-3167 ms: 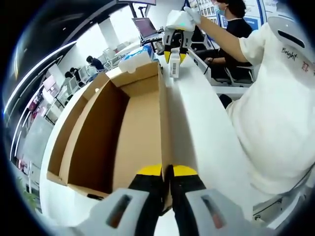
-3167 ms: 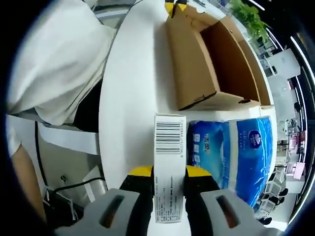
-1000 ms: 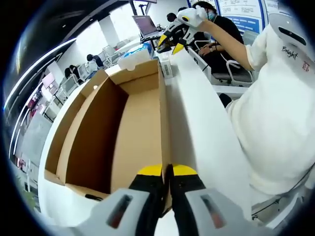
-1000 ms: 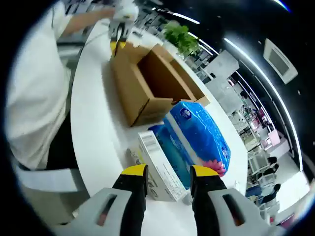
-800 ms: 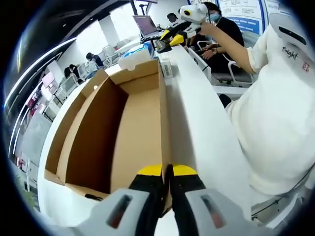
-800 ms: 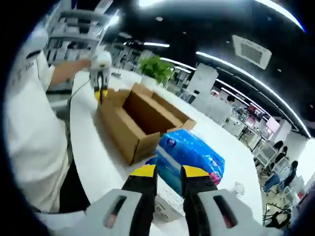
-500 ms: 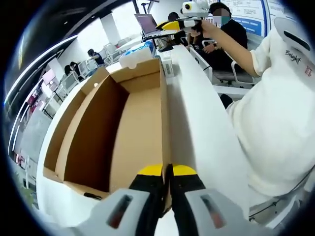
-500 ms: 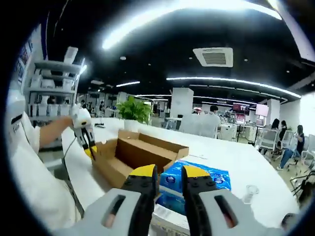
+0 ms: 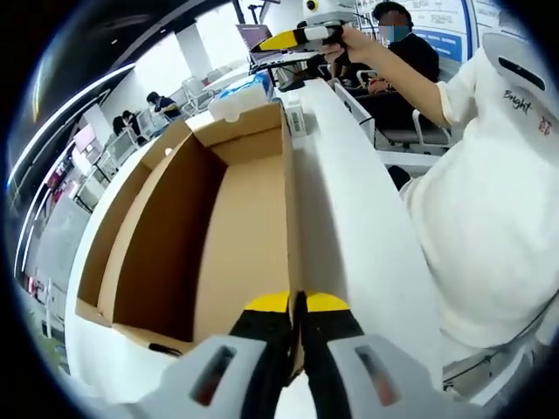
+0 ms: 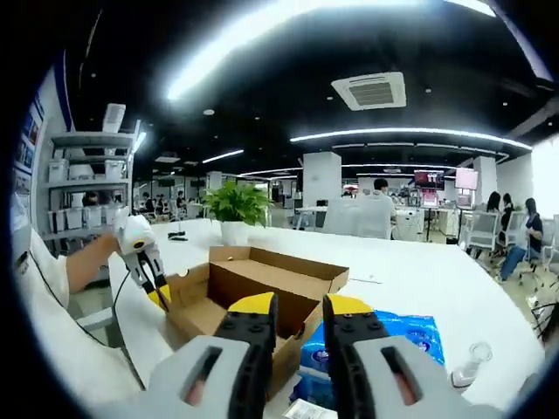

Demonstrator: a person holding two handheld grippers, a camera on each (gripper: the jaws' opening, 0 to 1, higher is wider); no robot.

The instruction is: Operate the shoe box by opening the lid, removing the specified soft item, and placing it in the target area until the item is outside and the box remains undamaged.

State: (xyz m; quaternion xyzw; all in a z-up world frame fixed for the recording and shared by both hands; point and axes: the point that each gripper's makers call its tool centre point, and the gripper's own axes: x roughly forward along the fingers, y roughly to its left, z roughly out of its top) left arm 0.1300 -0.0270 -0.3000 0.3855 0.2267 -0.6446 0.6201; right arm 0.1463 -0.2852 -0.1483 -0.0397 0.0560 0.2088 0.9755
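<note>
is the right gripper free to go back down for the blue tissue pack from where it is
Probably yes. The right gripper hangs empty above the blue tissue pack, which lies uncovered on the white table beside the cardboard box.

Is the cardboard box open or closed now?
Open: the cardboard box has its top uncovered, and its bare brown floor and walls show inside.

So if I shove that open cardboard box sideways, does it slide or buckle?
Probably slides: the cardboard box looks empty and sits on a smooth white table. Its thin walls may flex, though the left gripper, shut on one wall, should steady it.
</note>
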